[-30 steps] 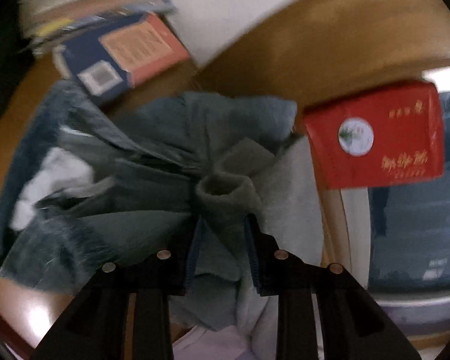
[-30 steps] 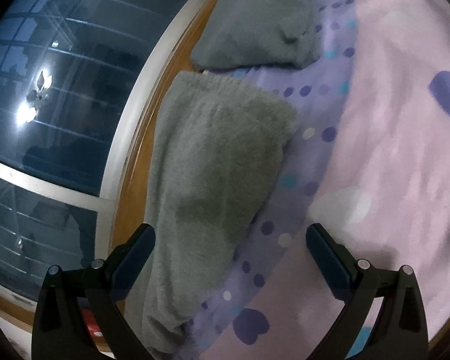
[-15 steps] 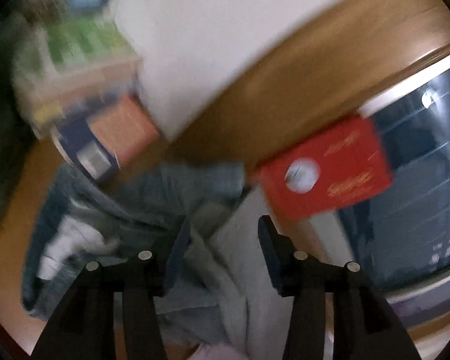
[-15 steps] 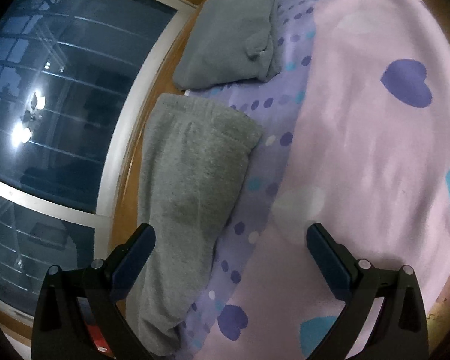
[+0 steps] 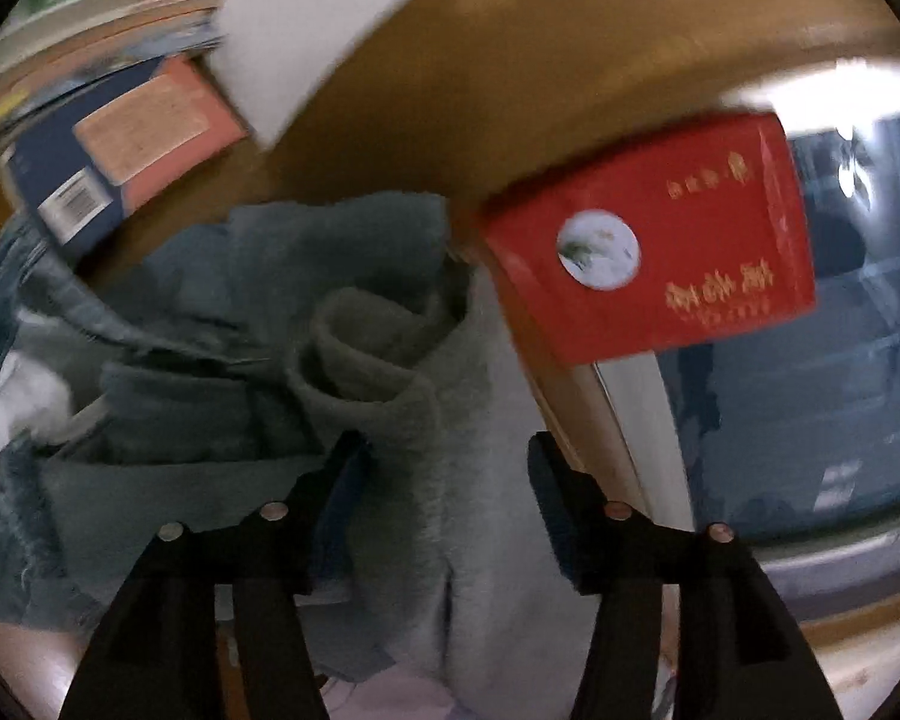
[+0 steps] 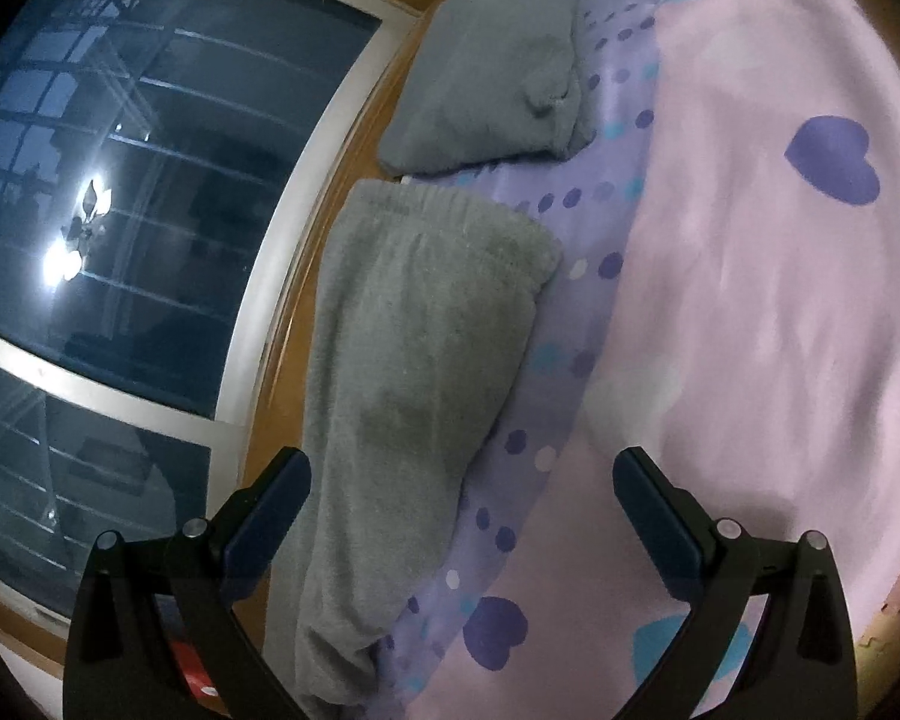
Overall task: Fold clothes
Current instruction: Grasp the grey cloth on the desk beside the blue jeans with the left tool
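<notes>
In the left wrist view my left gripper (image 5: 444, 450) hangs over a rumpled end of grey fleece trousers (image 5: 480, 372). Its jaws are opening, and the fleece lies below and between them without the pads pressing on it. Beside it, to the left, a heap of blue-grey and denim clothes (image 5: 180, 360) is piled up. In the right wrist view my right gripper (image 6: 462, 462) stands wide open above the bed. The grey fleece trousers (image 6: 426, 330) lie stretched along the bed's left edge, partly between its fingers. A folded grey-blue garment (image 6: 498, 72) rests farther up the bed.
A red box (image 5: 660, 252) stands right of the clothes heap, with a blue and orange book (image 5: 132, 150) and stacked books behind. A dark window (image 6: 150, 180) in a white frame runs along the bed's left. The pink sheet (image 6: 750, 300) with hearts covers the bed.
My left gripper has let go of the grey fleece fold it pinched, and its jaws have widened as it drew back slightly. The right gripper stays open, its view barely shifted.
</notes>
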Available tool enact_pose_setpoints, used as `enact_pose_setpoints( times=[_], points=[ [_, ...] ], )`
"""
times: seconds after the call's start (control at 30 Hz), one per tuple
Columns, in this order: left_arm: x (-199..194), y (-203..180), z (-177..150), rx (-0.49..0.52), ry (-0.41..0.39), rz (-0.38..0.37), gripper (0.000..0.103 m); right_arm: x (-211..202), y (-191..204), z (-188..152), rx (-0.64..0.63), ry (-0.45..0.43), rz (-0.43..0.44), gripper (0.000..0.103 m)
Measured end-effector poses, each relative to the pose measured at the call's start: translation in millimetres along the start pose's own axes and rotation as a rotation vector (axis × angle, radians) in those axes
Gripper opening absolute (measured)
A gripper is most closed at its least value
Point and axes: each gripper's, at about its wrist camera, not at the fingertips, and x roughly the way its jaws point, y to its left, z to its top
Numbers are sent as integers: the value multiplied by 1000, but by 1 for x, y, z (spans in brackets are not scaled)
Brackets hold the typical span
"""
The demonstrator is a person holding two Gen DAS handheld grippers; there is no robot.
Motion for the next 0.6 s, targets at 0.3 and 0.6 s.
enact_pose_setpoints(
  times=[0.3,0.6],
  points=[
    [15,25,-18,-86,4,-6,57,7,1,-7,-31,26,-2,103],
    [43,11,-5,-36,65,102,52,16,7,-4,-33,43,-7,103]
  ],
)
